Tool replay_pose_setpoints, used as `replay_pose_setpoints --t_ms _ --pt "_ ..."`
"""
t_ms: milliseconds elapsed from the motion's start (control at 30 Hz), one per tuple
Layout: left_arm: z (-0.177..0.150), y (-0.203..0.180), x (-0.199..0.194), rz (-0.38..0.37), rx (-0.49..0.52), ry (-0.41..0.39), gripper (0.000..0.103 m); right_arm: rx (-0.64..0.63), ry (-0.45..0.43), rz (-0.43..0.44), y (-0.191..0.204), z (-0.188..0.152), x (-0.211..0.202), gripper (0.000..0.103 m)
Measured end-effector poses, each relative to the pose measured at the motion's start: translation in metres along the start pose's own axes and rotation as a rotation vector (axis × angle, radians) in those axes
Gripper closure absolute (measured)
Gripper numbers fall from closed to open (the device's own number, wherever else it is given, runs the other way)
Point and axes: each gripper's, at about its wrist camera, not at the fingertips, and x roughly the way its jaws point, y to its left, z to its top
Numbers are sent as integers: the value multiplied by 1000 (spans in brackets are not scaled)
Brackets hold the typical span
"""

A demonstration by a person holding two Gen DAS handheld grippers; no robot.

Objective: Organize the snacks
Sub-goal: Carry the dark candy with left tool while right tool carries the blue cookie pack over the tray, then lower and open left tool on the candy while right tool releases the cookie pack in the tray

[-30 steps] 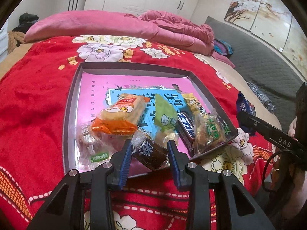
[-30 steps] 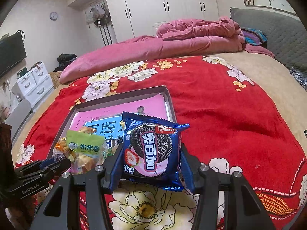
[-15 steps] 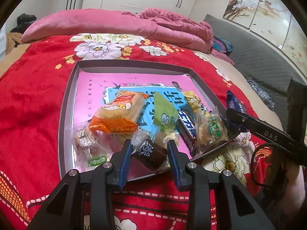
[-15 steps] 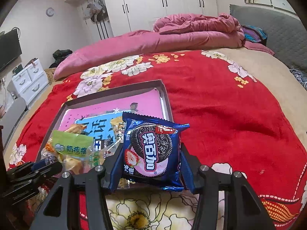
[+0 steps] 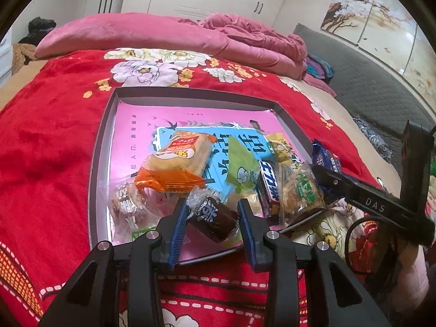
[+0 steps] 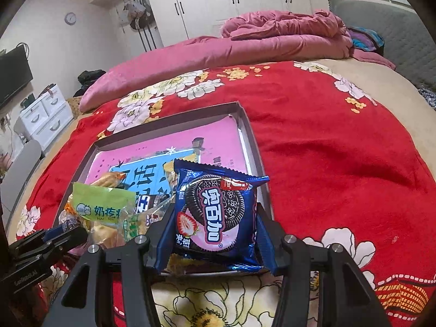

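Snacks fill the near end of the shallow tray point(image 5: 101, 147) in our left wrist view: an orange-wrapped cake point(image 5: 174, 163), a green packet point(image 5: 241, 163), a dark chocolate bar point(image 5: 268, 188) and a clear-wrapped pastry point(image 5: 301, 190). Our left gripper point(image 5: 212, 218) is clamped on a small brown cake in clear wrap point(image 5: 214, 216), held just above the tray's near edge. To set it down well, we would judge it best to lower it into the bare pink floor on the left side of the tray, not onto the pile, and let go only once it rests flat. The right gripper point(image 5: 324, 174) reaches in from the right with a blue packet.

From our right wrist, the right gripper point(image 6: 215, 234) pinches the blue Oreo packet point(image 6: 215, 212) by its sides, upright, over the tray's point(image 6: 250, 141) near right corner. We think the open space further back suits it; the crinkly wrapper could slip, so a low, slow release seems wise. The left gripper point(image 6: 68, 231) shows at lower left beside the green packet point(image 6: 103, 204).

The tray lies on a soft red floral blanket point(image 6: 327, 150) over a bed, so it may tilt under pressure. Behind are a pink quilt point(image 6: 218, 51), white wardrobes point(image 6: 231, 0), a wall clock point(image 6: 70, 18) and a white drawer unit point(image 6: 46, 114).
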Motion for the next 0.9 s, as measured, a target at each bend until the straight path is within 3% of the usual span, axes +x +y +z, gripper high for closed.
replay_pose_setpoints --t_ms 900 --pt "4 9 4 7 -35 6 65 3 18 17 9 3 7 49"
